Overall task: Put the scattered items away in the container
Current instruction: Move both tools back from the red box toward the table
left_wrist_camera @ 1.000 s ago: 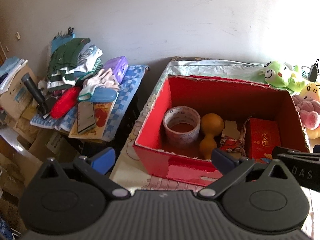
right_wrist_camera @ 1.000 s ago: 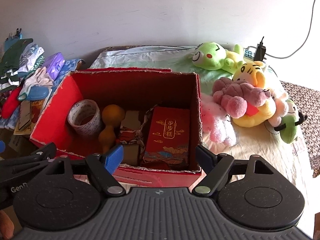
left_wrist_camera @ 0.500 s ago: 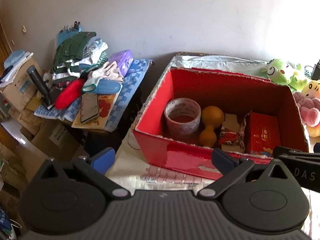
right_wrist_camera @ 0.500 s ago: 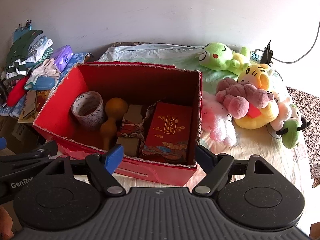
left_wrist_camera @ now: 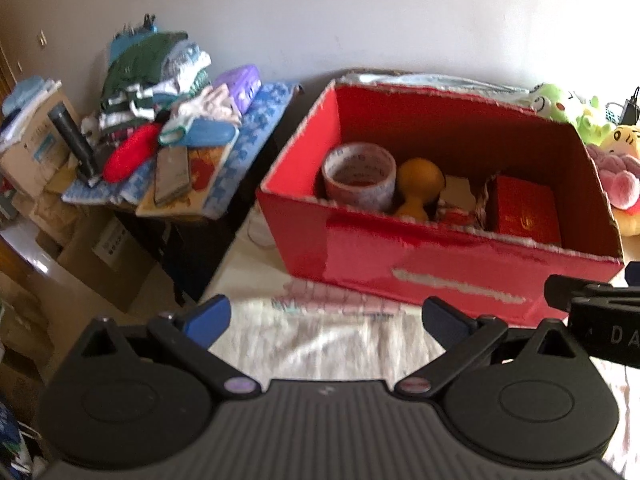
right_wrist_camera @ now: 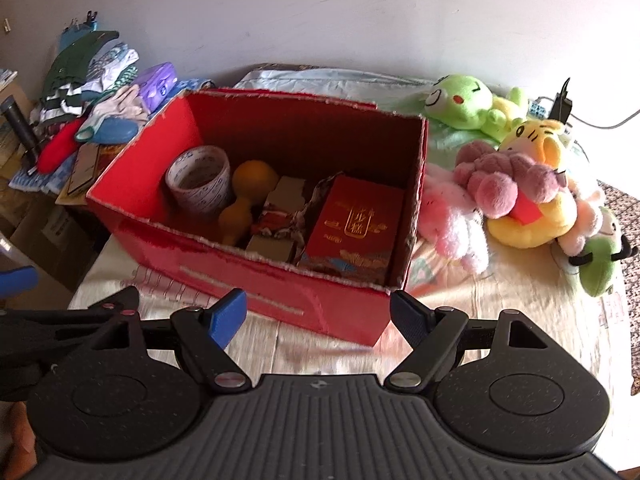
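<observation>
As both tools [left_wrist_camera: 326,318] [right_wrist_camera: 318,314] backed off red box [right_wrist_camera: 280,292], jaws wide, empty

The red cardboard box [right_wrist_camera: 280,292] is showing glossy walls and torn, rough edges; the plush toys [right_wrist_camera: 516,196] are looking fuzzy. The bedsheet [left_wrist_camera: 320,336] is lying as soft cloth.

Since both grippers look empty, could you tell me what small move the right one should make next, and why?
Probably swing the open right gripper rightward toward the fluffy pink plush toy lying beside the red cardboard box. The box already holds the tape roll and others, while the plush toys are outside it.
</observation>
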{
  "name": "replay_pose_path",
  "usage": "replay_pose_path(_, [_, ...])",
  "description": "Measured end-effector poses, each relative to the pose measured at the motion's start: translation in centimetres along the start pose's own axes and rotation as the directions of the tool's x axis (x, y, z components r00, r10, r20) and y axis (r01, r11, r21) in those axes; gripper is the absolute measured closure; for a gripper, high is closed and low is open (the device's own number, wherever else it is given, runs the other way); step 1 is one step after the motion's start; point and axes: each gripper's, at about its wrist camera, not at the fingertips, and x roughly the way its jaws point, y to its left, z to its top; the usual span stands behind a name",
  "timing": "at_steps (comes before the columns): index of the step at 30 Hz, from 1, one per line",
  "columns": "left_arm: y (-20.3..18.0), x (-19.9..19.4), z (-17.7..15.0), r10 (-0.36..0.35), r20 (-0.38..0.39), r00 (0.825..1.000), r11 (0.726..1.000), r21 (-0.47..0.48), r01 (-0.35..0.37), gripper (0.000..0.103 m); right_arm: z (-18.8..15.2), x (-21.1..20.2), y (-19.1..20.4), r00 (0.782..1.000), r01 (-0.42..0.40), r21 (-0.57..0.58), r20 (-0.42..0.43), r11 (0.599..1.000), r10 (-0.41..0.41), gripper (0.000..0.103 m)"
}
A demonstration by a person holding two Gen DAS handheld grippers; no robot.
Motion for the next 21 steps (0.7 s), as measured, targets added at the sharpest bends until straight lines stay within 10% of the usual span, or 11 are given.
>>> replay_pose_path(21, [-0.3,2.8,-1.6,-0.199,-0.096,0.975,0.97,0.12,0.209,0.003,-1.2,3.8,0.2,0.99,0.071,0.061,-0.125,0.996,-0.063,0.022])
